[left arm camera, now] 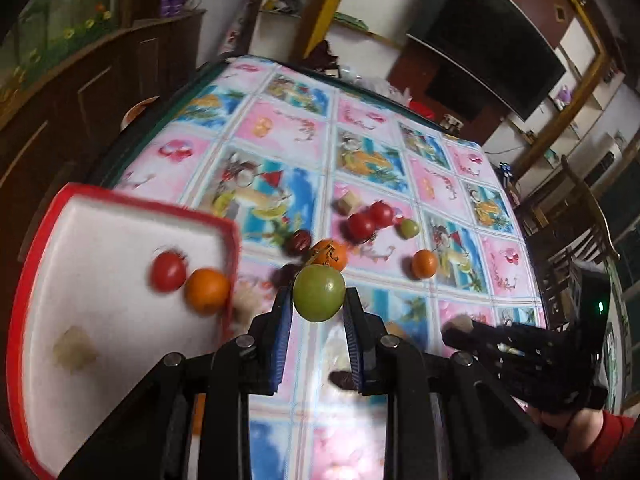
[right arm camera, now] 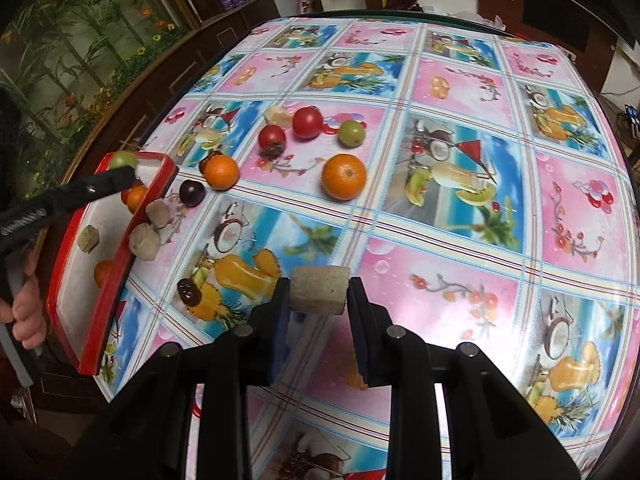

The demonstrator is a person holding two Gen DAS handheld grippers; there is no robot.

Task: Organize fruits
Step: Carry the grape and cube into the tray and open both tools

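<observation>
Both grippers holding fruit above the table.
Left gripper is clamping a green fruit near the red-rimmed tray; right gripper is gripping a pale cylindrical chunk.

The tablecloth is a check of pink flower squares and blue squares with tropical drinks and fruit. The tray at its left edge is white with a red rim. A green fruit sits between blue pads; a pale beige chunk is speckled grey.

tray at table's left edge; fruits right of it.
</observation>
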